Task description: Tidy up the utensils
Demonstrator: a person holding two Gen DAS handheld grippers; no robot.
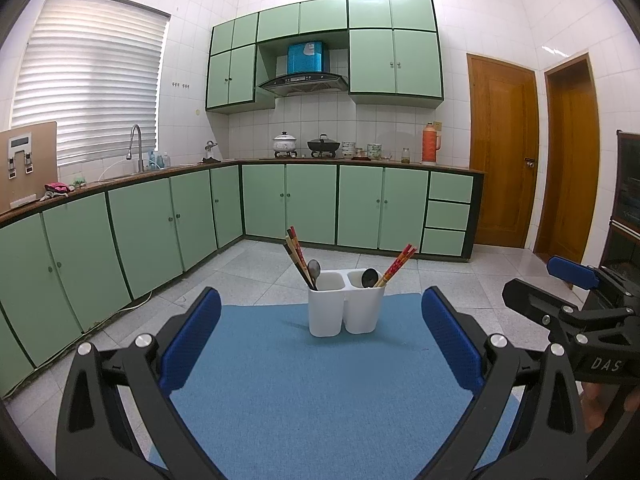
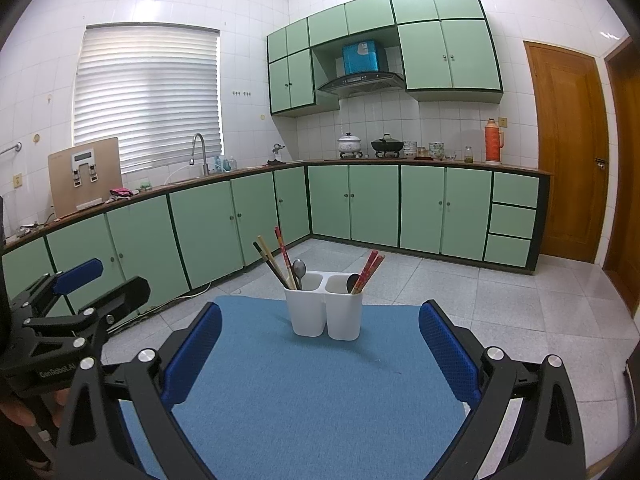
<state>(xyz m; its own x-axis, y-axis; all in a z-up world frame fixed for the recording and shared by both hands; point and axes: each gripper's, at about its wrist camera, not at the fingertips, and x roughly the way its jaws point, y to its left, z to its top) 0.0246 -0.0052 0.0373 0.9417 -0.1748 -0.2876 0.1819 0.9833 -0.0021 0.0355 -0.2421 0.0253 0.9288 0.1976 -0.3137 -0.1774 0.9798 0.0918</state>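
A white two-compartment utensil holder (image 1: 345, 306) (image 2: 326, 312) stands at the far middle of a blue mat (image 1: 320, 384) (image 2: 316, 380). Its left compartment holds several chopsticks (image 1: 297, 256) (image 2: 274, 260) and a metal spoon (image 1: 314, 270) (image 2: 299, 270). Its right compartment holds a dark spoon (image 1: 369, 277) (image 2: 353, 282) and red chopsticks (image 1: 397, 265) (image 2: 368, 270). My left gripper (image 1: 320, 328) is open and empty, well short of the holder. My right gripper (image 2: 320, 336) is open and empty too. Each gripper shows at the edge of the other's view (image 1: 576, 292) (image 2: 76, 300).
The mat lies on a table above a pale tiled floor (image 1: 460, 280). Green kitchen cabinets (image 1: 280, 204) run along the left and back walls. Wooden doors (image 1: 504, 152) stand at the right.
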